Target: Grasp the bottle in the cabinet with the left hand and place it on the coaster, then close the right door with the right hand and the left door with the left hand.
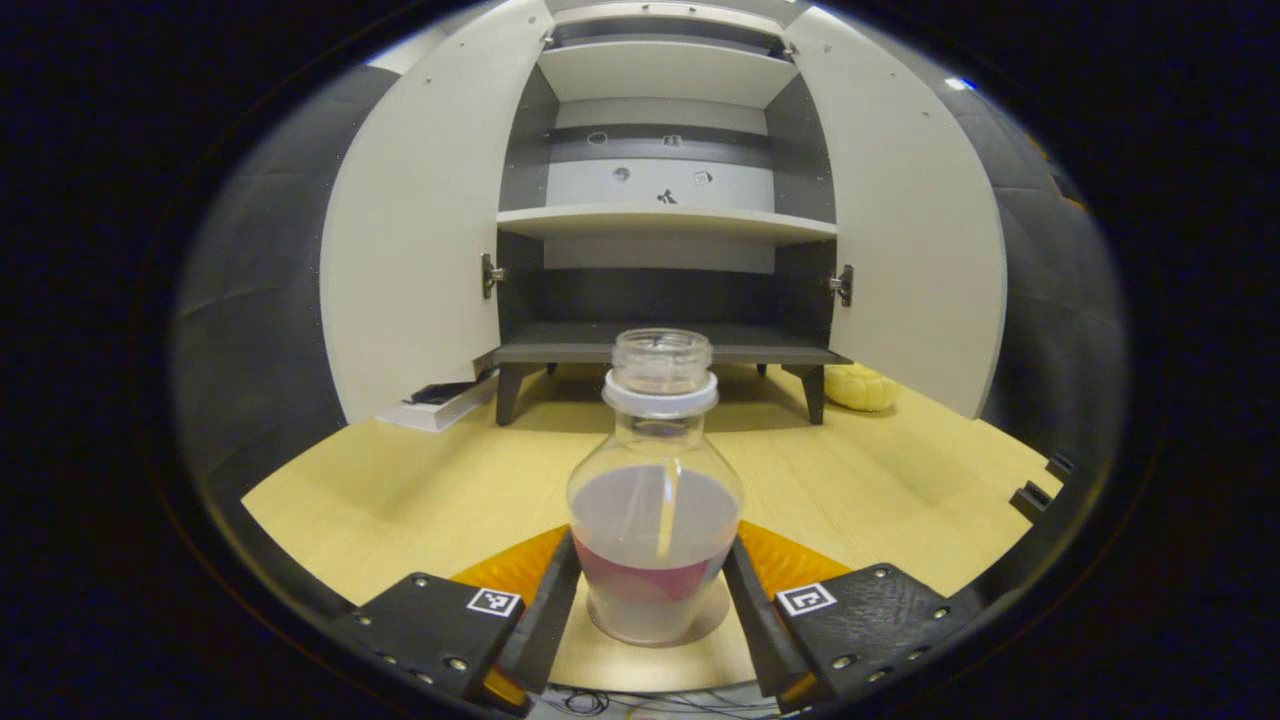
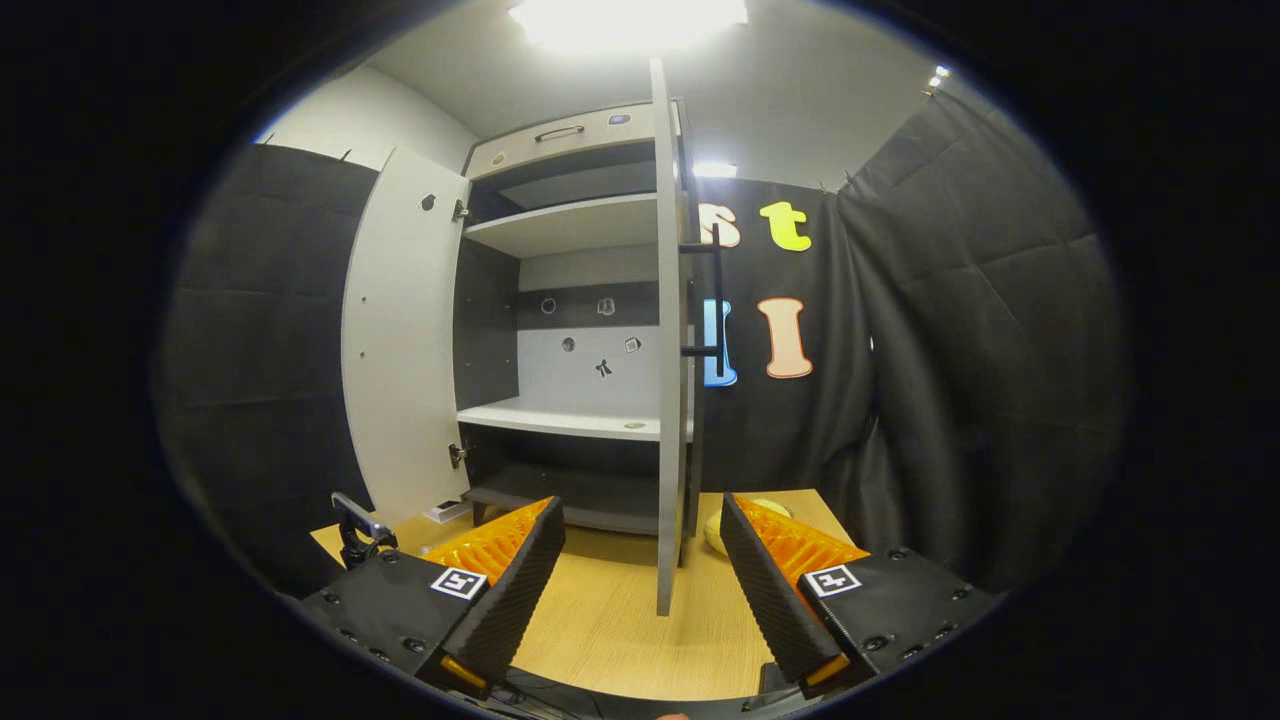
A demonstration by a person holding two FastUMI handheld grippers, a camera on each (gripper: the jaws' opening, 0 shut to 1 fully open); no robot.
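In the left gripper view, the left claw (image 1: 652,590) is pinching a bottle (image 1: 655,490) at lower center, both fingers pressing its sides. The uncapped clear bottle is standing upright on a round coaster (image 1: 640,655) on the wooden bench (image 1: 420,490) and is holding cloudy liquid to about half its height. Behind it, at center frame, the cabinet (image 1: 665,225) is standing with both doors swung wide, its shelves bare. A flat white box (image 1: 440,405) is lying by the cabinet's left leg, and a yellow object (image 1: 858,388) is sitting by the right leg.

In the right gripper view, the right claw (image 2: 642,580) is hanging spread at the bottom, gripping nothing. The right door (image 2: 668,350) is showing edge-on between its fingers at center frame, its black handle (image 2: 712,300) facing right. The left door (image 2: 400,340) is standing open at left. Black cloth is lining the booth, and a ceiling light is glaring at top.
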